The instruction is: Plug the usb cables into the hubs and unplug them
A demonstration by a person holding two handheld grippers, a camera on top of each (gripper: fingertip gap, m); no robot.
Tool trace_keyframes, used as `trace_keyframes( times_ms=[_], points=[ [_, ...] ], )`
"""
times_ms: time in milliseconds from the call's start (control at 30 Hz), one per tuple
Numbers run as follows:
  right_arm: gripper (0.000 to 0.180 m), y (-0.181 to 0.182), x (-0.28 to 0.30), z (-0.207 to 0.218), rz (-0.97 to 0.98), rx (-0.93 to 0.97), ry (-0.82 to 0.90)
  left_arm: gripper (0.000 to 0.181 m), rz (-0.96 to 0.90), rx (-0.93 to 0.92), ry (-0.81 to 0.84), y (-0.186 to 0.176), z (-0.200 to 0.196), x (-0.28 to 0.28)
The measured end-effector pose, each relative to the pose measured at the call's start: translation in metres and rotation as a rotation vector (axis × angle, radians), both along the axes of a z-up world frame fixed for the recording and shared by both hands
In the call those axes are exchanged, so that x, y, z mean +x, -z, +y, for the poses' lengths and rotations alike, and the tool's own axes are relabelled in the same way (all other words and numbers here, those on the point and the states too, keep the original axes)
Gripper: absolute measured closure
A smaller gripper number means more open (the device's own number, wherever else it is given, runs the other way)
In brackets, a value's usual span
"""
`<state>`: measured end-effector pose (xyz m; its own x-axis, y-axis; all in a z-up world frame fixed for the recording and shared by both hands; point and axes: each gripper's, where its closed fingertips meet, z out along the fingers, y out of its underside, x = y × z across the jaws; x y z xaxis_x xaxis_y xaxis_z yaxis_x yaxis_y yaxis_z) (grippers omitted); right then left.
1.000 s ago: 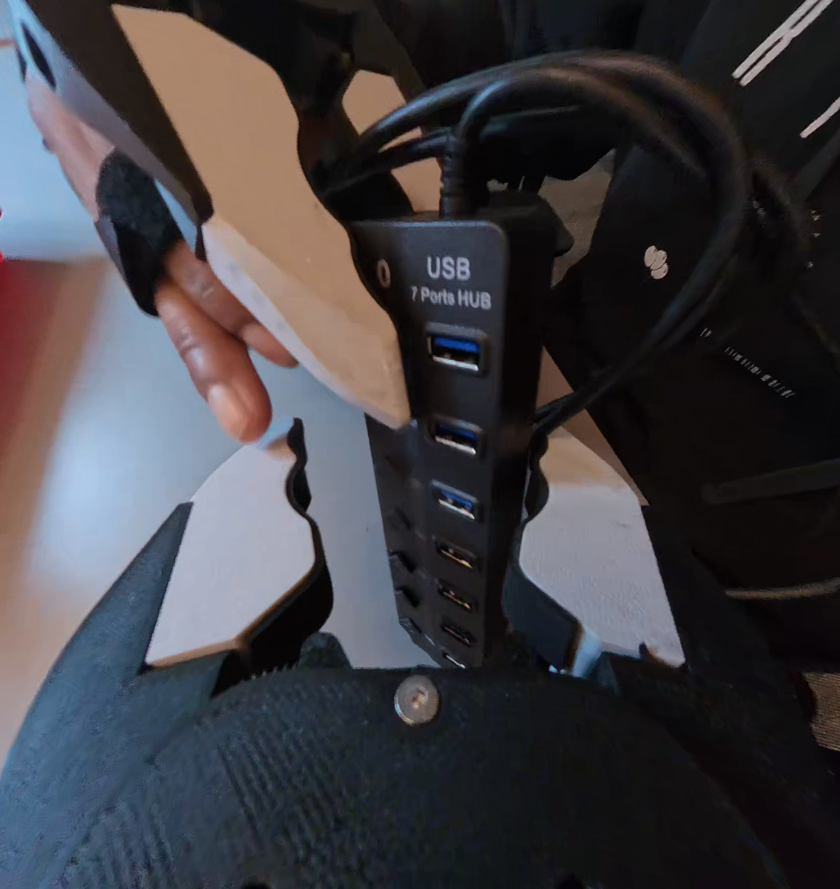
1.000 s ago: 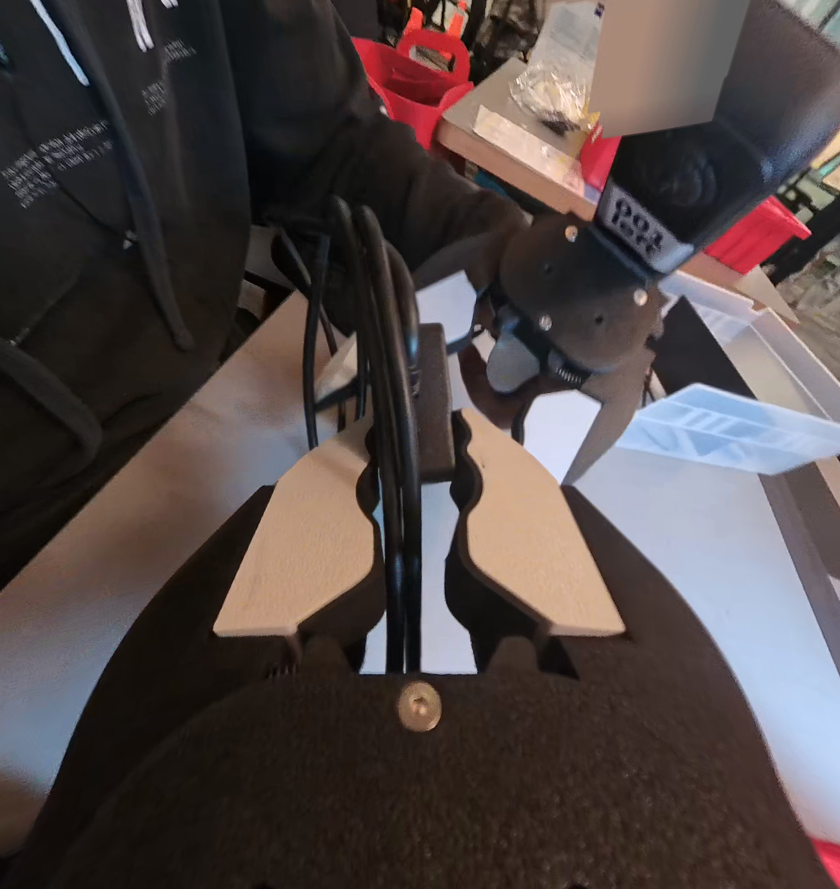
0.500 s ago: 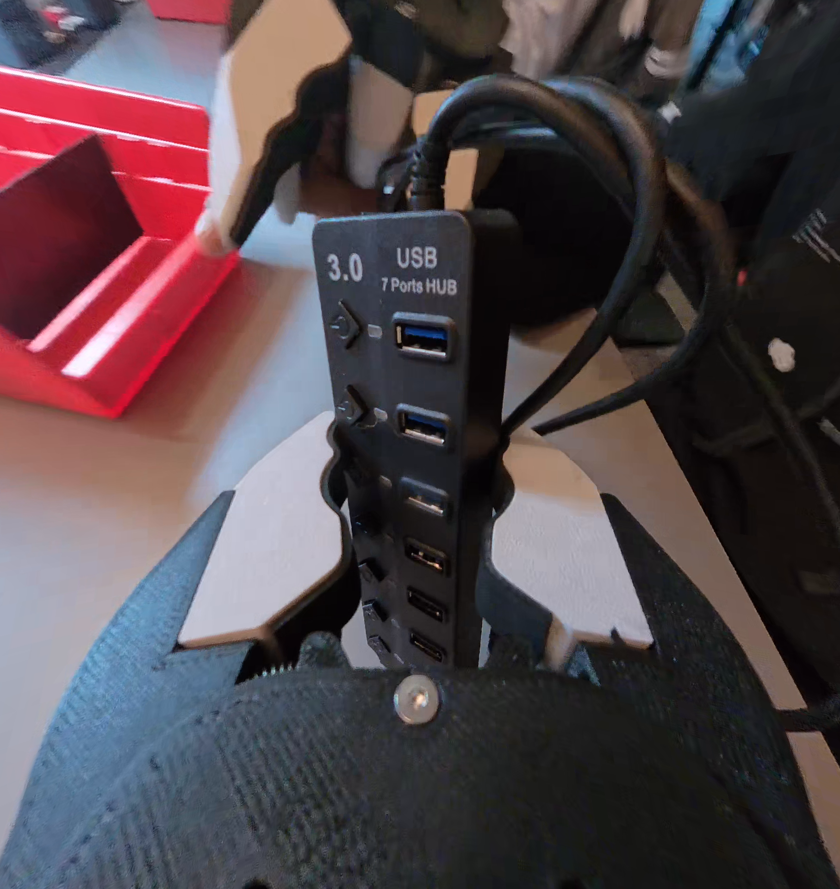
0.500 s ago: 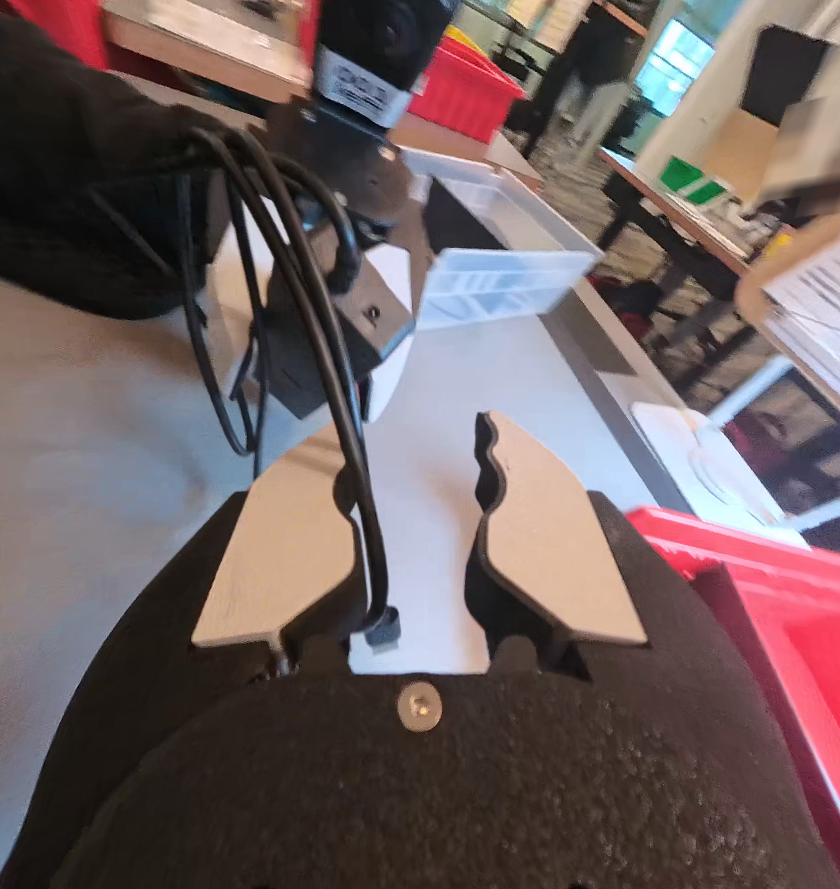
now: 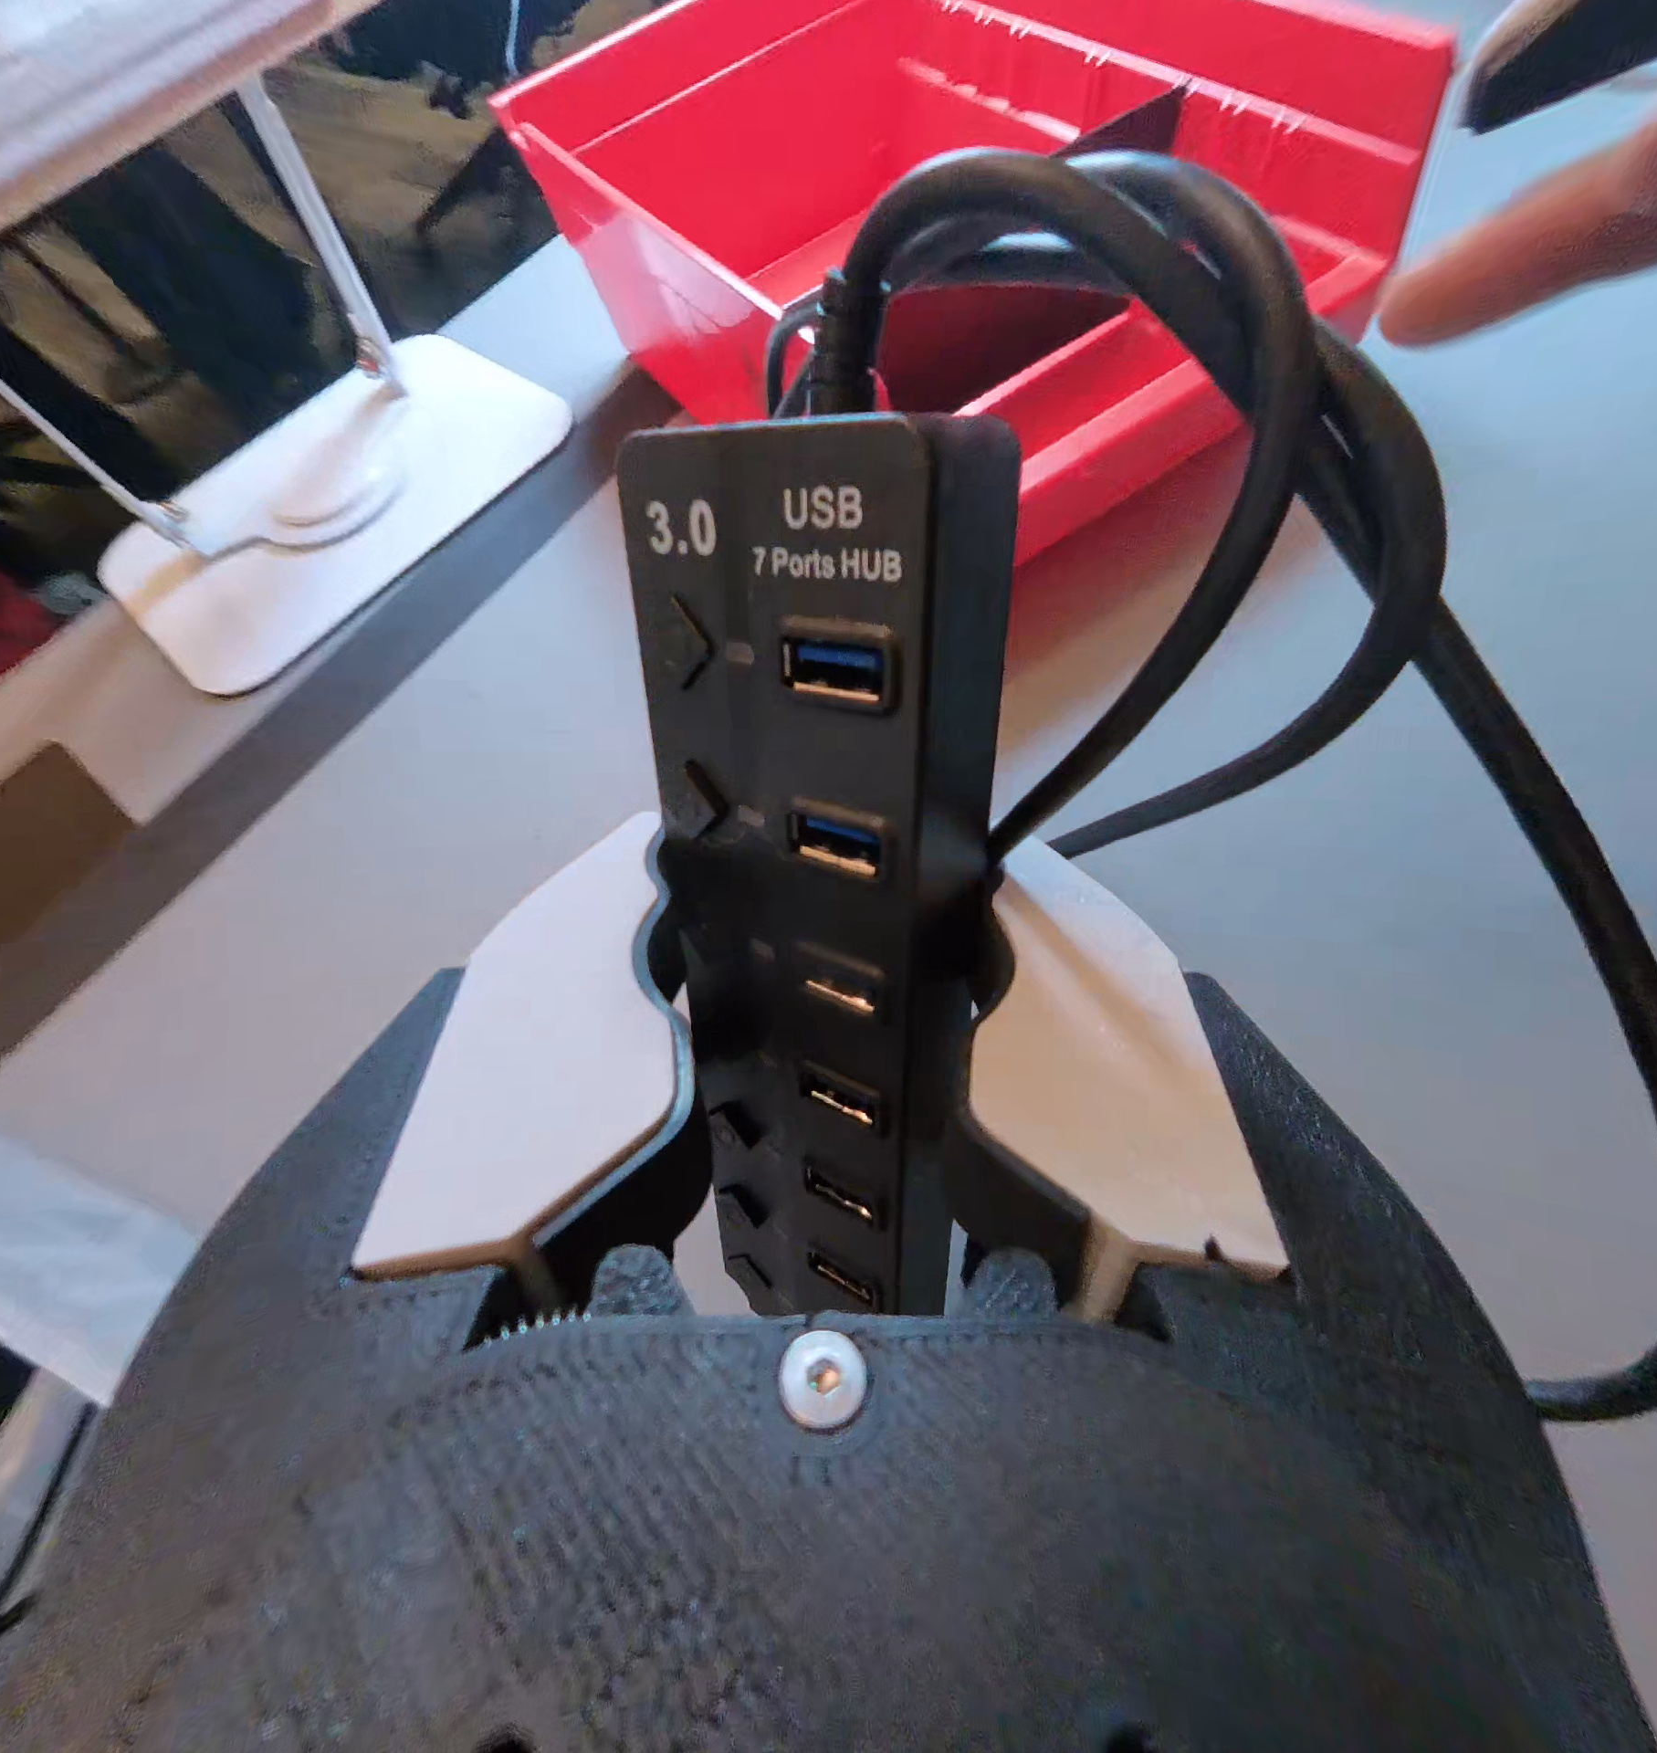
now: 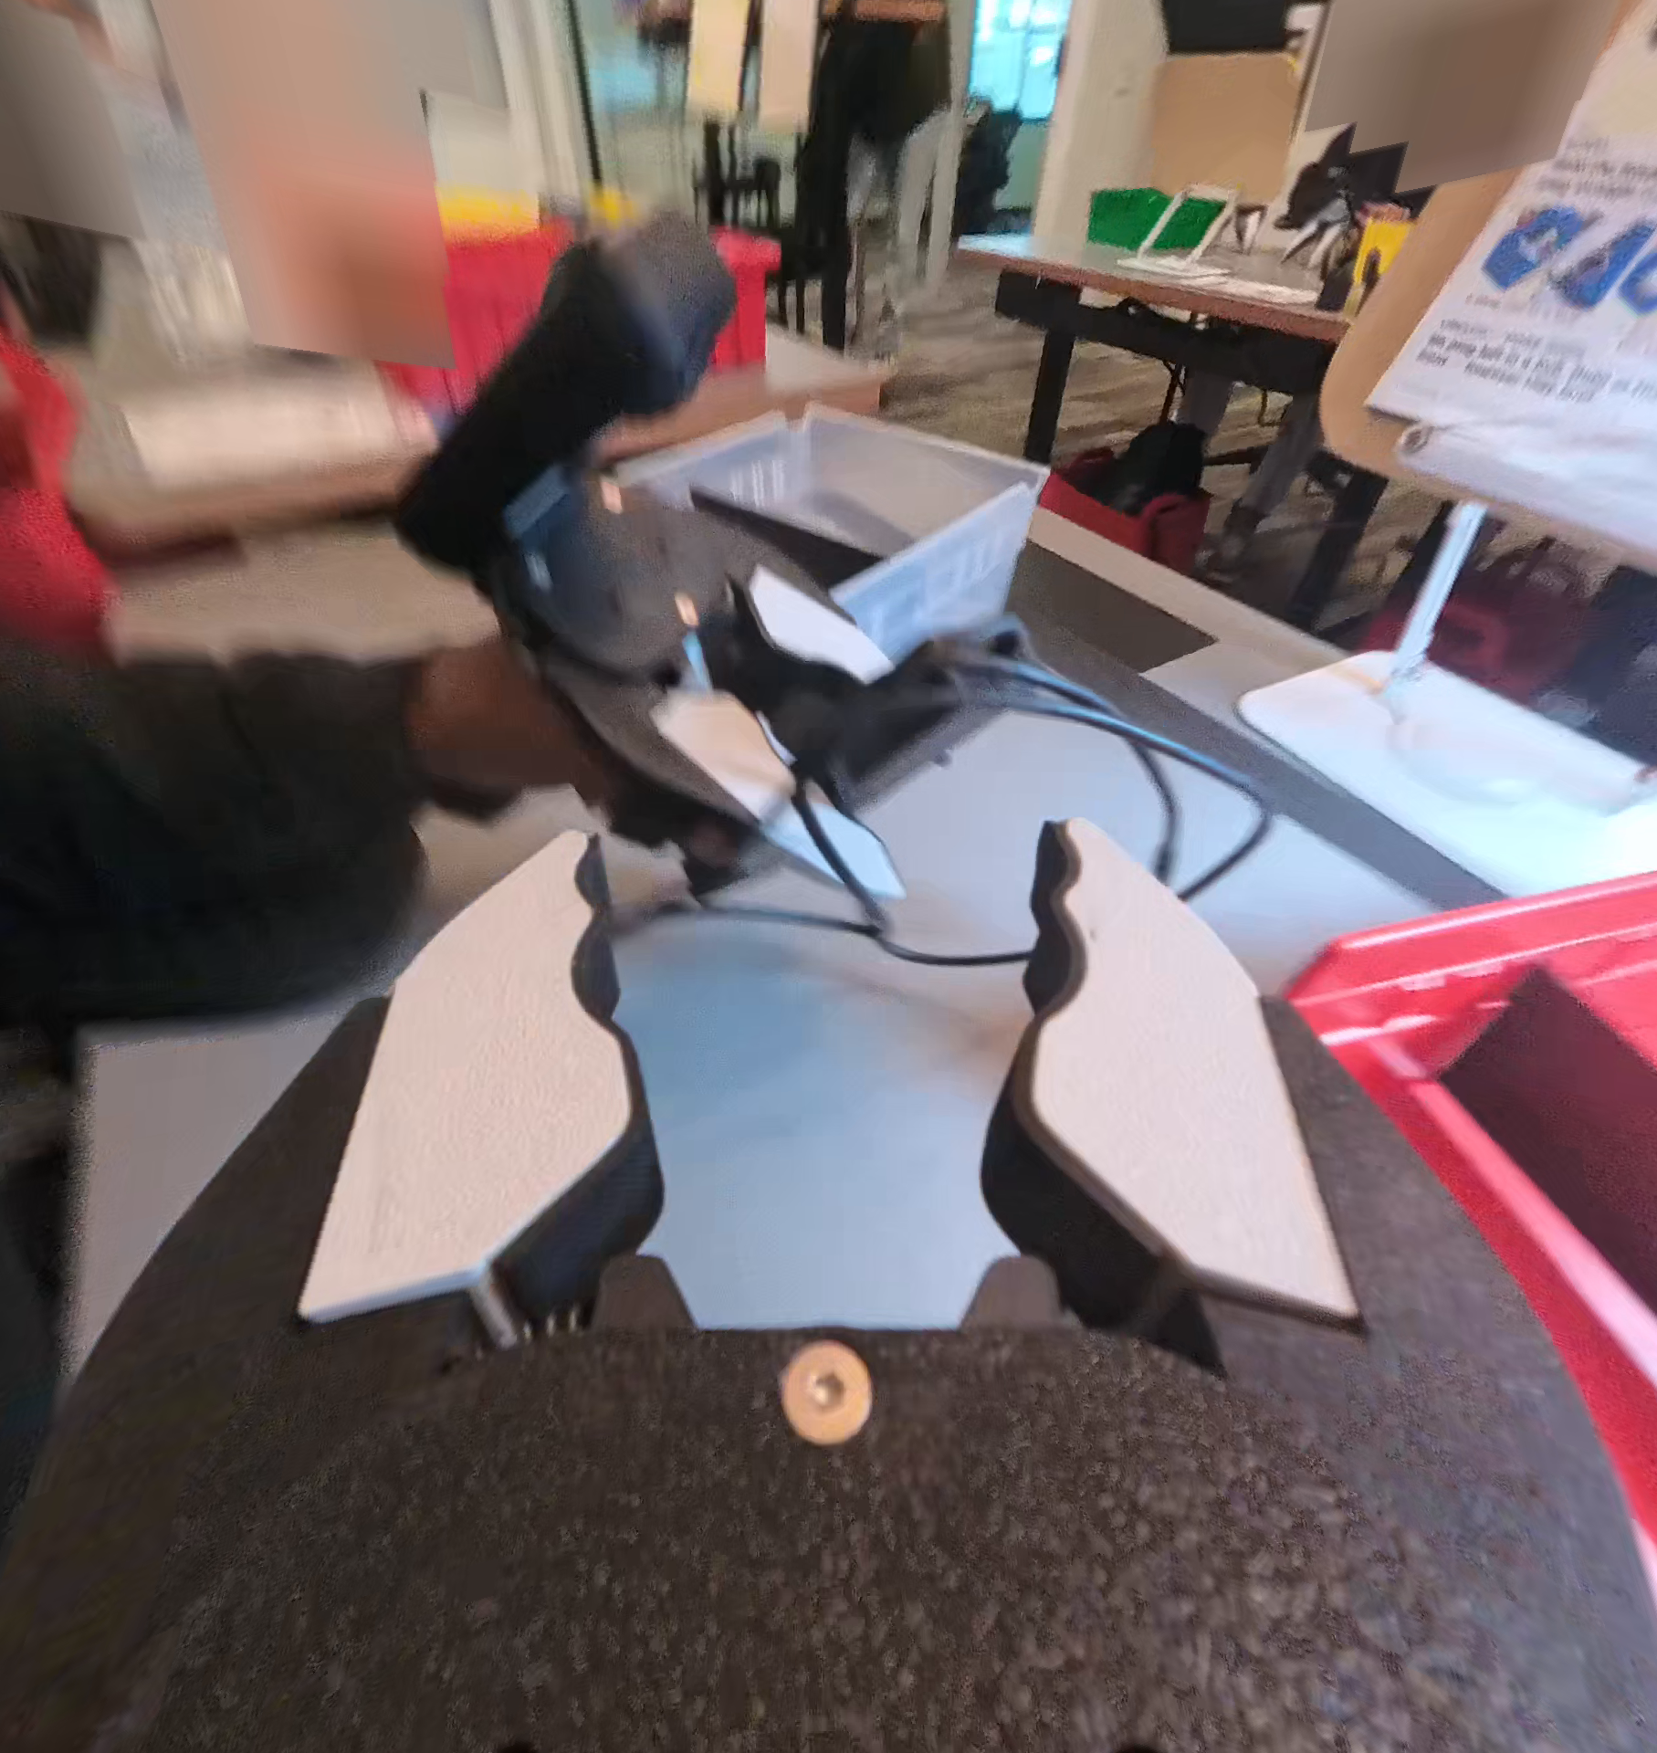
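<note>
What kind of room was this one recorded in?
Probably a shared lab or workshop: long work tables stand in an open carpeted space, with red sorting bins, a clear plastic bin and a sign on a white stand.

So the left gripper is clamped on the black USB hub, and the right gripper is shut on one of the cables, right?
Not quite. The left gripper is clamped on the black USB hub, but the right wrist view shows the right gripper open, with nothing between its fingers. The cables lie farther off on the table.
</note>
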<state>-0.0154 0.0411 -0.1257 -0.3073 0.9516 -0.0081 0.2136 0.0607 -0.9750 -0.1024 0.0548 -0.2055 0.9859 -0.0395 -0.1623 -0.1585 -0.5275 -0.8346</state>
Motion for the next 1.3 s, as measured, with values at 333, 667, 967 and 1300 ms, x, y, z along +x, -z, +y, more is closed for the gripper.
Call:
trace_keyframes(
  times_ms=[333, 667, 967, 1300],
  points=[
    [0.084, 0.037, -0.022, 0.049, -0.038, 0.282, 0.201, 0.122, 0.048, -0.01, 0.156, -0.002, 0.001, 0.028],
    [0.084, 0.099, -0.021, 0.056, -0.294, 0.268, 0.084, 0.122, -0.109, 0.041, 0.423, -0.011, -0.011, 0.071],
    [0.088, 0.087, -0.004, -0.03, -0.029, 0.458, -0.325, 0.122, -0.167, -0.15, 0.699, 0.02, -0.041, 0.103],
    [0.1, 0.056, -0.009, -0.024, -0.026, 0.012, -0.281, 0.122, 0.183, -0.153, 0.491, 0.028, -0.022, 0.077]
  ],
)
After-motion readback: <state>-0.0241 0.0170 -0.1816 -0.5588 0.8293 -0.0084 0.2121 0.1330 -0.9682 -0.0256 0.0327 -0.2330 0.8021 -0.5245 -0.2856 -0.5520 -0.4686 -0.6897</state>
